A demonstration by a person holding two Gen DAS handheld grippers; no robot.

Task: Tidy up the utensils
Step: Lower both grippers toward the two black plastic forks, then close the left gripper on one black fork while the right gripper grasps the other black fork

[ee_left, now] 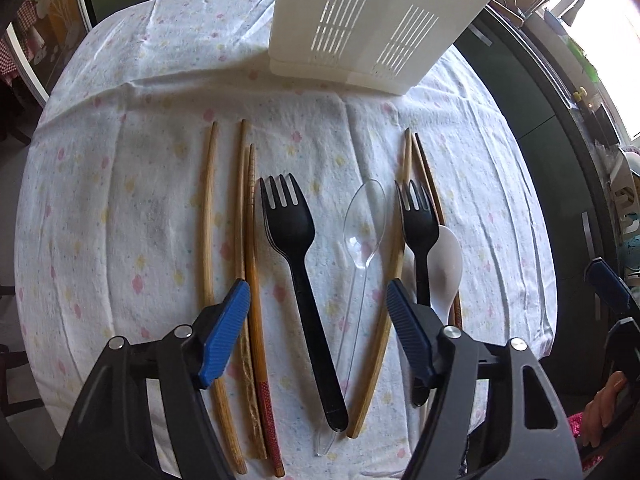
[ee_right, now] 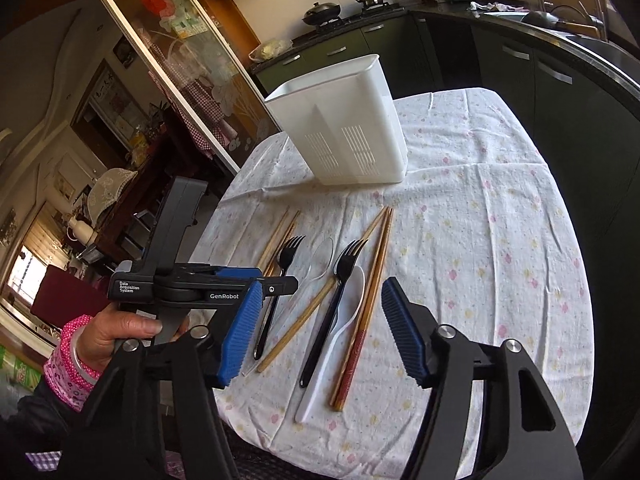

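Note:
Utensils lie in a row on the flowered tablecloth [ee_left: 120, 184]. In the left wrist view: several wooden chopsticks [ee_left: 208, 240] at left, a black fork [ee_left: 304, 280], a clear spoon [ee_left: 360, 232], another chopstick [ee_left: 384, 320], a second black fork [ee_left: 418, 232], a white spoon [ee_left: 448, 268]. A white slotted utensil holder [ee_left: 368, 24] stands behind them, also seen in the right wrist view [ee_right: 344, 128]. My left gripper [ee_left: 318, 308] is open above the black fork and clear spoon. My right gripper [ee_right: 320, 332] is open above the second fork [ee_right: 340, 288] and white spoon [ee_right: 344, 320].
The tablecloth [ee_right: 500, 240] covers a small table; its right edge drops off near dark green kitchen cabinets [ee_right: 540, 76]. A glass door [ee_right: 172, 60] and cluttered shelves stand to the left. The left gripper's body [ee_right: 180, 280] and the hand holding it show in the right wrist view.

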